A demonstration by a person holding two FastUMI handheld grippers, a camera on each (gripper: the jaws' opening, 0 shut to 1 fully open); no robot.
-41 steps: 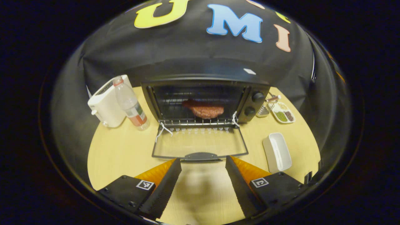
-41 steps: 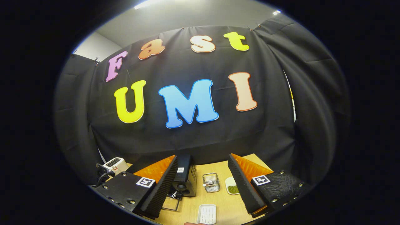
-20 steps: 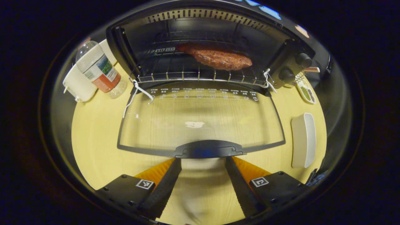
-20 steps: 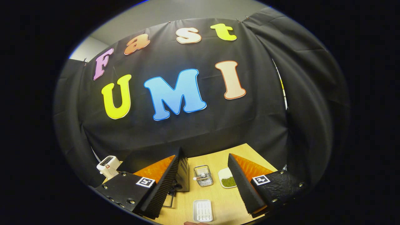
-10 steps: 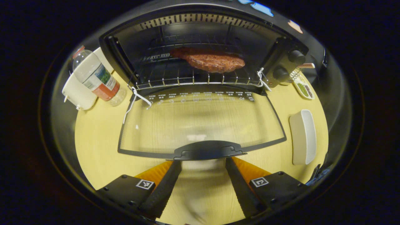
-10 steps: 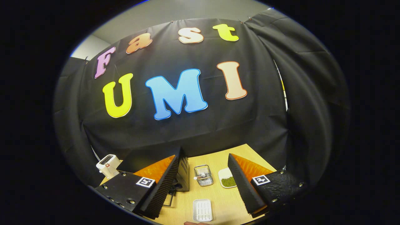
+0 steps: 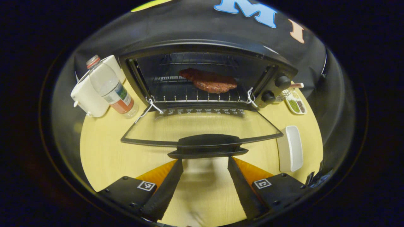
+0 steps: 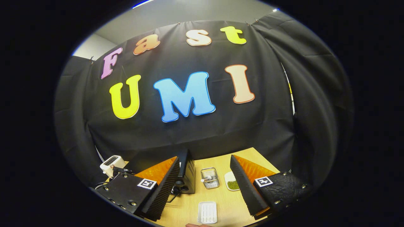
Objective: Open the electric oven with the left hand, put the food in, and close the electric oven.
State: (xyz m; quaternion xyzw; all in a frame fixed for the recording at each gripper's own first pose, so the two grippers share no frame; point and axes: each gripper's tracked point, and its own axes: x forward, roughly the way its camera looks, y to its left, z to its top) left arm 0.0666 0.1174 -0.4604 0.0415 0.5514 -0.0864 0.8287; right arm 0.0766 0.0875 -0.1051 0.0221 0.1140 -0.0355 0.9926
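Oven on the tabletop, its glass door hanging part-raised with the handle just ahead of the open, empty left gripper; the food lies on the rack inside. The hinged door is judged stiff, light and breakable at the pane, so best pushed up by its rigid handle. The right gripper is open and empty, well above the tabletop.

one oven, one meat patty, one bottle, one toaster, two oven knobs, two white dishes
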